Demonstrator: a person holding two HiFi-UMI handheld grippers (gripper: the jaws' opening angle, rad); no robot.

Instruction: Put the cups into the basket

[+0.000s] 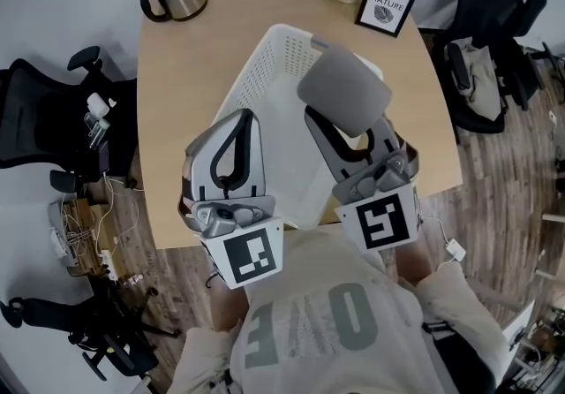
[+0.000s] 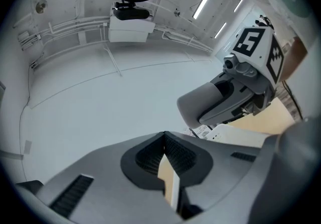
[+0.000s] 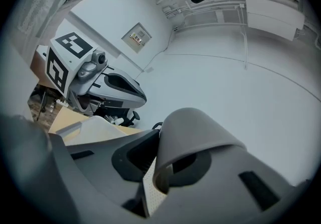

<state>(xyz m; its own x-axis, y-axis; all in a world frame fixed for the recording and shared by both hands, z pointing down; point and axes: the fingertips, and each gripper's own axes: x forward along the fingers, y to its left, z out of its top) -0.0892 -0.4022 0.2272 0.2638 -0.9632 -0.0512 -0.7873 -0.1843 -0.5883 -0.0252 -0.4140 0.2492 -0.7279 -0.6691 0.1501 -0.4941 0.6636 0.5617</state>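
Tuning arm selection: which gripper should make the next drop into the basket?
Right. The right gripper is shut on the grey cup, which appears to be over the white basket; the left gripper is shut and empty.

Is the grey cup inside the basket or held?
Held. The right tongs clamp the cup by its rim; the head view shows it above the basket, not resting in it.

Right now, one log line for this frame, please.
left gripper: shut, empty | right gripper: shut on cup | cup: raised over basket
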